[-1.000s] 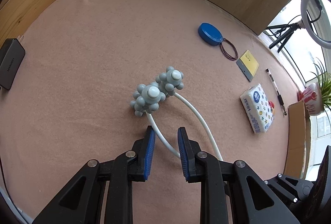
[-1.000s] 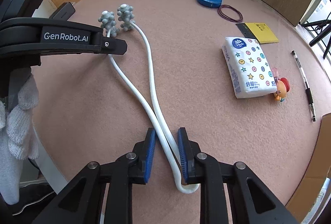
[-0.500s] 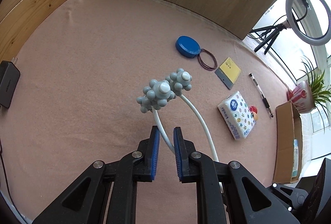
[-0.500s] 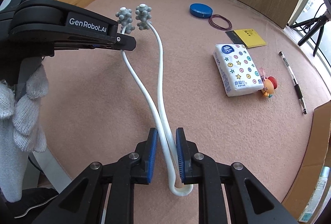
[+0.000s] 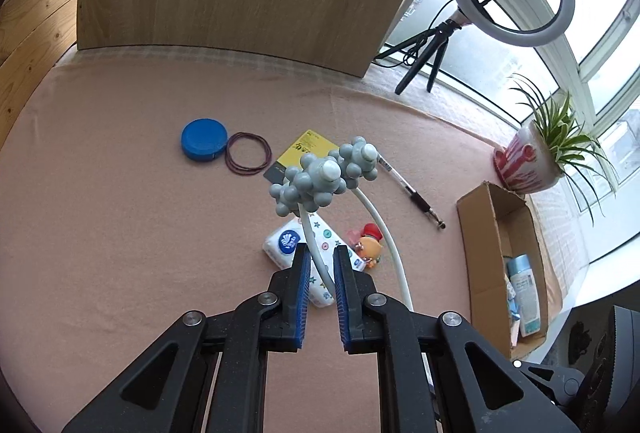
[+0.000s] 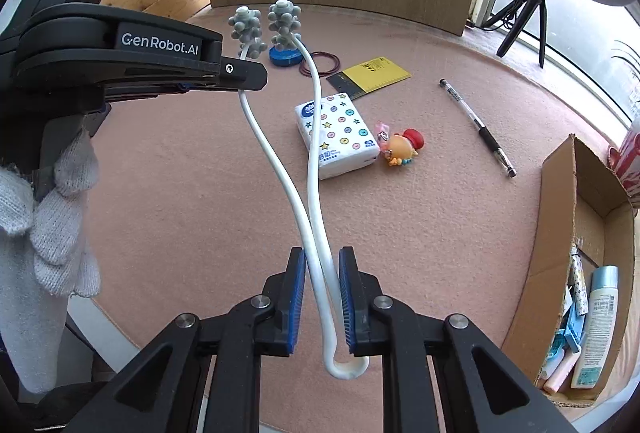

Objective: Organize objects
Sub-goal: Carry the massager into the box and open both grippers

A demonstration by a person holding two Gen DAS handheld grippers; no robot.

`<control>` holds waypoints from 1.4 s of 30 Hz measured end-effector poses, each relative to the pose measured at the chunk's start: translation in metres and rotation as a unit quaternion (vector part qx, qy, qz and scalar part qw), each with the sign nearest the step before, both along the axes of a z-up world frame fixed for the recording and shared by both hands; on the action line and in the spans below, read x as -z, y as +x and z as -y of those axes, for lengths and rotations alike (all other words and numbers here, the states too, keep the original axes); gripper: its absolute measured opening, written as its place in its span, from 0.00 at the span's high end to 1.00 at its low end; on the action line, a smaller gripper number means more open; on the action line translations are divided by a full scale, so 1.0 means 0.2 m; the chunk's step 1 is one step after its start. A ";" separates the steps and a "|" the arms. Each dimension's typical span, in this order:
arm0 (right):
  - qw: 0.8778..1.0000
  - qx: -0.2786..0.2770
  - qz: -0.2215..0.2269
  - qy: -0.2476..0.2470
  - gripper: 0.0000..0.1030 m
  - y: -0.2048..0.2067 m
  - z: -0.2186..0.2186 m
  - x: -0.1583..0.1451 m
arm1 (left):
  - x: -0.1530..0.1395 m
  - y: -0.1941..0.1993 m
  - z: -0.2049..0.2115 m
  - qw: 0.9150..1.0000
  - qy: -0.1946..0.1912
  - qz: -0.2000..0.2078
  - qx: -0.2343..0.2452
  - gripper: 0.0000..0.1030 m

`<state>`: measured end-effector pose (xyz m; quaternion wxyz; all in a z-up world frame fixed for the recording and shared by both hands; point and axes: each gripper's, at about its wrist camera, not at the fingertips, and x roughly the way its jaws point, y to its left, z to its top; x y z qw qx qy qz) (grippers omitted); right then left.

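A white U-shaped massager (image 6: 316, 193) with two grey knobbly heads (image 5: 324, 177) hangs in the air above the pink mat (image 5: 100, 233), held at both ends. My left gripper (image 5: 320, 253) has one white arm of it between its blue pads just below the heads, and its jaws are closing on that arm. In the right wrist view the left gripper (image 6: 240, 73) comes in from the left, held by a white-gloved hand (image 6: 52, 209). My right gripper (image 6: 322, 257) is shut on both white arms just above the U bend (image 6: 346, 369).
On the mat lie a tissue pack (image 6: 340, 137), a small toy figure (image 6: 402, 149), a pen (image 6: 476, 125), a yellow notebook (image 6: 376, 73), a blue lid (image 5: 204, 139) and rubber bands (image 5: 248, 155). An open cardboard box (image 6: 580, 233) with bottles stands at the right, beside a potted plant (image 5: 528, 161).
Both grippers closed on the massager and lifted it off the mat. Both views have swung towards the tissue pack, the box and the window.
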<state>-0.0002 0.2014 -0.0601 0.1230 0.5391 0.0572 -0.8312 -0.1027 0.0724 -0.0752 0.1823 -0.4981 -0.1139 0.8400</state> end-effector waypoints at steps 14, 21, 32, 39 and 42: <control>0.993 0.119 -0.027 -0.002 0.86 0.08 -0.58 -0.13 | -0.18 -0.02 -0.79 0.993 0.018 -0.034 0.113 0.89; 0.985 0.171 -0.033 -0.003 0.86 0.12 -0.86 -0.15 | -0.18 -0.02 -1.15 0.988 0.014 -0.036 0.152 0.89; 0.974 0.224 -0.027 -0.013 0.86 0.16 -1.16 -0.12 | -0.12 -0.03 -1.52 0.982 -0.003 -0.033 0.187 0.89; 0.967 0.251 -0.041 -0.021 0.81 0.18 -1.27 -0.12 | -0.07 -0.03 -1.60 0.979 -0.023 -0.026 0.203 0.51; 0.966 0.253 -0.049 -0.025 0.54 0.18 -1.29 -0.14 | -0.07 -0.02 -1.59 0.978 -0.033 -0.032 0.202 0.51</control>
